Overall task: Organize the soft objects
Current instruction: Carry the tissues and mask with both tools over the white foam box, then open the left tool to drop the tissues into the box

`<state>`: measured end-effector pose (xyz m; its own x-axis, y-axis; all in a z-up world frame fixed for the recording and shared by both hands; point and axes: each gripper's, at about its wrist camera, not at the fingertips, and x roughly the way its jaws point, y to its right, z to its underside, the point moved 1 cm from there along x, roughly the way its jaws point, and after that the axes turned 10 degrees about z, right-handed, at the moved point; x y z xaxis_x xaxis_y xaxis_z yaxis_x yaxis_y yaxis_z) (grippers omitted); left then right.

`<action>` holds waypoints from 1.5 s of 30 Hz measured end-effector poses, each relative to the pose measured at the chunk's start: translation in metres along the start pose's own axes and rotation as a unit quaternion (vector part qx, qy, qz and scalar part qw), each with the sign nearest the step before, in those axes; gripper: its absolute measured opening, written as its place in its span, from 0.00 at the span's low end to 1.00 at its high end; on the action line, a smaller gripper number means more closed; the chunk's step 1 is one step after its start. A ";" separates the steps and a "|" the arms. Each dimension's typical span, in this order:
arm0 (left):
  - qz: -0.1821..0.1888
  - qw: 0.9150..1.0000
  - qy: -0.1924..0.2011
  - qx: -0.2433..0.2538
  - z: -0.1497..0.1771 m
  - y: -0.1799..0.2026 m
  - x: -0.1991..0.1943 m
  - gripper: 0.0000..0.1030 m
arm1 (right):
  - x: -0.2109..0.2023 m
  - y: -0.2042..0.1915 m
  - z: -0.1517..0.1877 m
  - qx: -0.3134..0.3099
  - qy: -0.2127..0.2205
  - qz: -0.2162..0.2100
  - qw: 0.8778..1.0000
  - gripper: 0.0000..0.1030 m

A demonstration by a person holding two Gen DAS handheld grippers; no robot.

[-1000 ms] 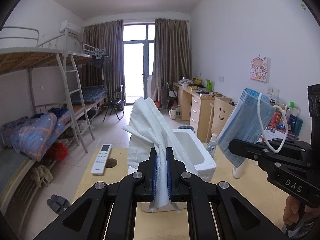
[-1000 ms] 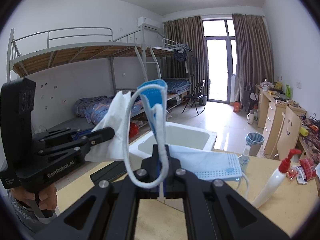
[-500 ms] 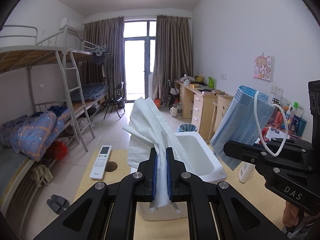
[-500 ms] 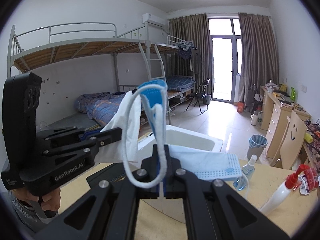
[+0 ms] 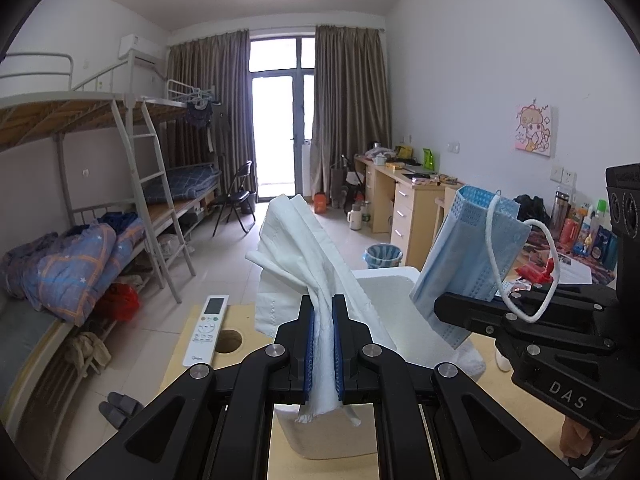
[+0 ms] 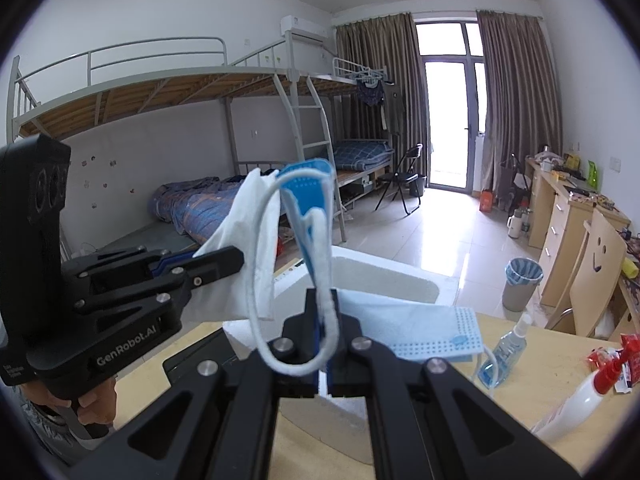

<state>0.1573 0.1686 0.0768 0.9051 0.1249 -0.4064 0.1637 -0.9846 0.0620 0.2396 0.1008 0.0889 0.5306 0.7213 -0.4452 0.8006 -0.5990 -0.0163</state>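
Presently, a white tissue (image 5: 308, 264) is clamped between the closed fingers of the left tongs (image 5: 323, 350) and stands up above them. A blue face mask (image 6: 310, 216) is pinched by the right tongs (image 6: 323, 344), its white ear loop (image 6: 260, 292) hanging over the fingers. Both items are held in the air above a white foam box (image 5: 394, 312), which rests on the wooden desk (image 6: 560, 364). A remote control (image 5: 206, 330) and a spray bottle (image 6: 502, 352) are seen on the desk further out.

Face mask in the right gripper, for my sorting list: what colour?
Light blue face mask with white ear loop, clearest in the left wrist view.
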 end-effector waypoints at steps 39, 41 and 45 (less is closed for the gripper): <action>0.042 0.998 -0.039 0.003 -0.008 0.024 0.053 0.29 | -0.017 0.036 0.003 0.028 0.002 0.061 0.998 0.04; 0.036 0.999 -0.036 0.001 -0.007 0.024 0.053 0.76 | -0.017 0.035 0.003 0.028 0.003 0.062 0.998 0.04; 0.029 0.999 -0.016 -0.011 -0.008 0.019 0.046 0.90 | -0.018 0.035 0.005 0.029 0.004 0.062 0.998 0.04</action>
<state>0.2058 0.1568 0.0668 0.9004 0.0641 -0.4304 0.1209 -0.9870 0.1058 0.2572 0.0649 0.0917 0.6272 0.6427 -0.4399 0.7110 -0.7030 -0.0135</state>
